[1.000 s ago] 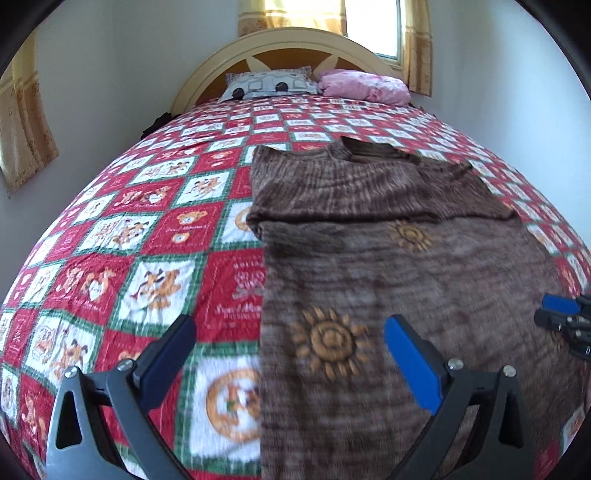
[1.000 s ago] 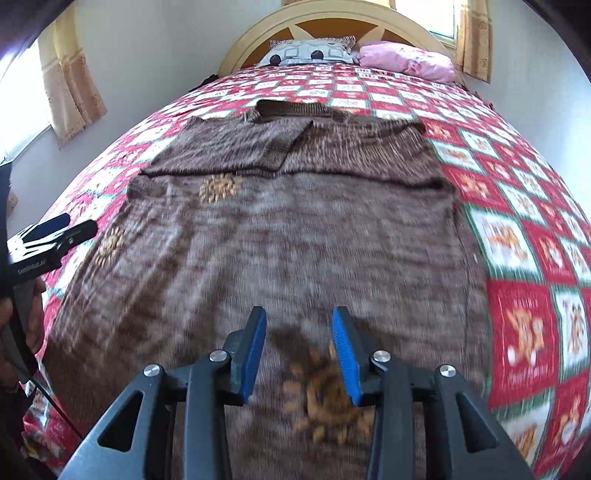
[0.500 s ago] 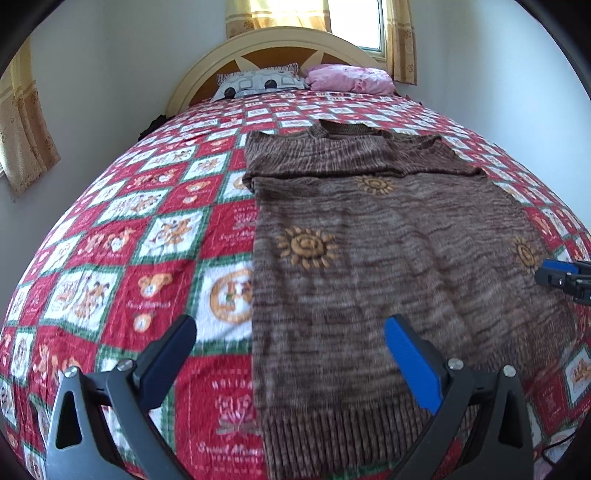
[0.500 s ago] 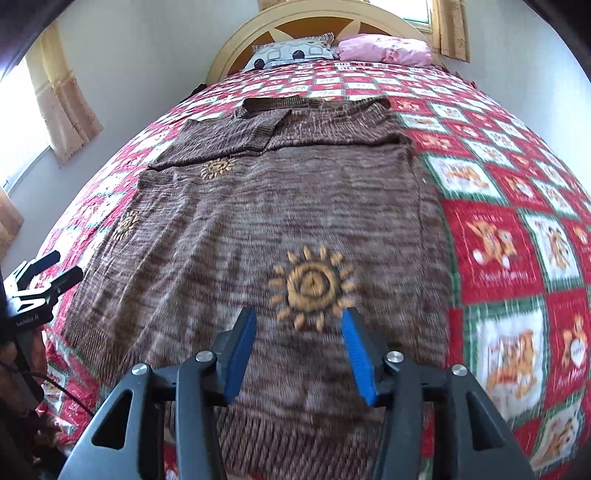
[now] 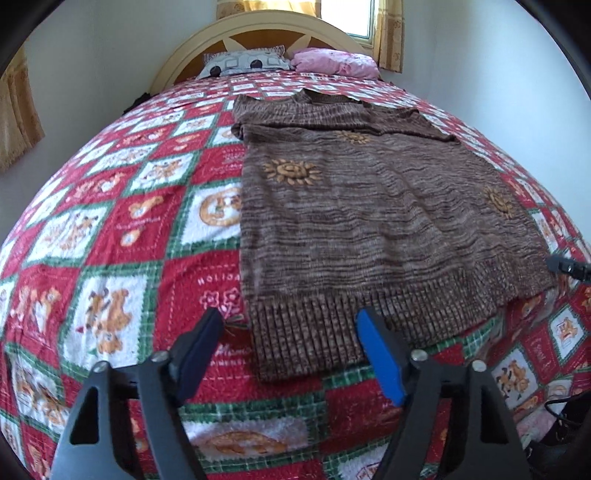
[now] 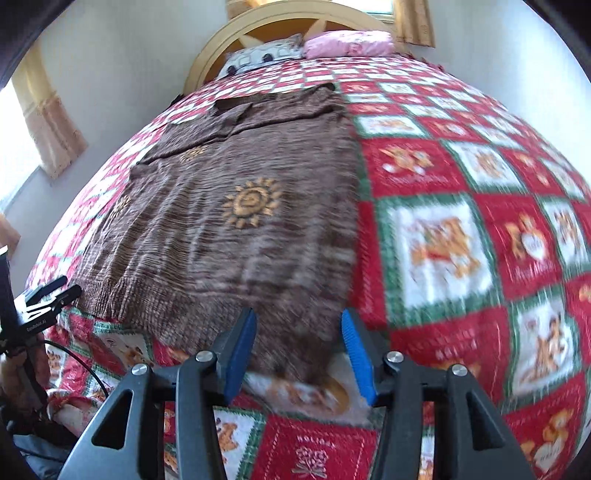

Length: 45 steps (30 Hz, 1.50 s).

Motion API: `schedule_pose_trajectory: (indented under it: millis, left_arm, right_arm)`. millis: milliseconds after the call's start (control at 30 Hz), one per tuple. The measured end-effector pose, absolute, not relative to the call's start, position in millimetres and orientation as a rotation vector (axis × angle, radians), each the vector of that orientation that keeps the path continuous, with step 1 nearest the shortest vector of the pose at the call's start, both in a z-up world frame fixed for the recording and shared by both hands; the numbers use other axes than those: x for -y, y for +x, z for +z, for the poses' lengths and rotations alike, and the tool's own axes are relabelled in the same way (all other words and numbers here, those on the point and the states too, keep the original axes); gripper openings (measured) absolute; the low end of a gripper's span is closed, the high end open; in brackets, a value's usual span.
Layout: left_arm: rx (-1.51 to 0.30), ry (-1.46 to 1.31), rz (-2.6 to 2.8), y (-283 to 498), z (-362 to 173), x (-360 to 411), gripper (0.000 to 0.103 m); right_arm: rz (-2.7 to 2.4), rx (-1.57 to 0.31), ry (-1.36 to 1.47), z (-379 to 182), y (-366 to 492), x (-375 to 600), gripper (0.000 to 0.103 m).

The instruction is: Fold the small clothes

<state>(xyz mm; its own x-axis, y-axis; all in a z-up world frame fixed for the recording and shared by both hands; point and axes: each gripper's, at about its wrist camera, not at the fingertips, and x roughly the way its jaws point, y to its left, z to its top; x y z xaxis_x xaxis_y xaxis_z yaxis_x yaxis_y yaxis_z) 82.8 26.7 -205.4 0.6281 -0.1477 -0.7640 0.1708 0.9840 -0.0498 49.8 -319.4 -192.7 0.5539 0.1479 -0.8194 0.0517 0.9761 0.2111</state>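
Left wrist view: your left gripper (image 5: 288,347) is spread wide, holding nothing, hovering over the near left corner of the brown sweater (image 5: 369,218). The sweater lies flat on the patchwork quilt (image 5: 110,229), neck toward the headboard (image 5: 258,33), sleeves already crossed over the chest, so what's left looks like the bottom-up fold. The ribbed hem (image 5: 332,325) sits between your pads, which is why the jaws are that wide: room to take the corner. The right gripper's tip (image 5: 569,266) just shows at the far hem corner.

Right wrist view: blurred. Your right gripper (image 6: 299,350) is open at a medium gap, empty, straddling the near right hem corner (image 6: 291,354). The left gripper (image 6: 48,295) is at the other corner. I'd say symmetric placement for an even lift.
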Motion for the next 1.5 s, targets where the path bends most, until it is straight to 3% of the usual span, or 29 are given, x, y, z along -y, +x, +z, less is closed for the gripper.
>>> schedule_pose_trajectory:
  millis: [300,467,533,633,1300,1400,1467,1500]
  left_arm:
    - [-0.876,-0.075,-0.201,76.6,-205.9,-41.5,0.071]
    - [-0.867,-0.062,-0.203,69.9,-206.0,-40.2,0.053]
    - [-0.864,-0.069,-0.210,70.5,-205.1,-41.4,0.036]
    - [-0.864,-0.081,-0.230,70.0,-204.1,-41.7,0.022]
    - [-0.819,-0.126,-0.255,70.8,-209.6,-44.6,0.032]
    - [-0.806,-0.138,-0.267,70.7,-210.4,-46.6,0.033]
    - [-0.802,-0.149,-0.272,70.8,-210.7,-47.9,0.033]
    - [-0.799,-0.148,-0.274,70.4,-210.6,-47.8,0.033]
  right_arm:
    - [0.059,-0.977,0.284,-198.1,40.7,334.8,0.050]
    - [0.074,-0.977,0.288,-198.4,39.6,332.2,0.050]
    - [0.083,-0.974,0.299,-198.8,38.8,333.1,0.050]
    - [0.087,-0.973,0.310,-198.9,38.2,335.0,0.048]
    - [0.116,-0.929,0.335,-202.5,36.7,331.7,0.042]
    - [0.101,-0.928,0.335,-203.8,35.9,332.3,0.033]
    - [0.105,-0.934,0.390,-206.0,35.9,341.6,0.018]
    - [0.115,-0.939,0.420,-207.8,36.2,345.5,0.017]
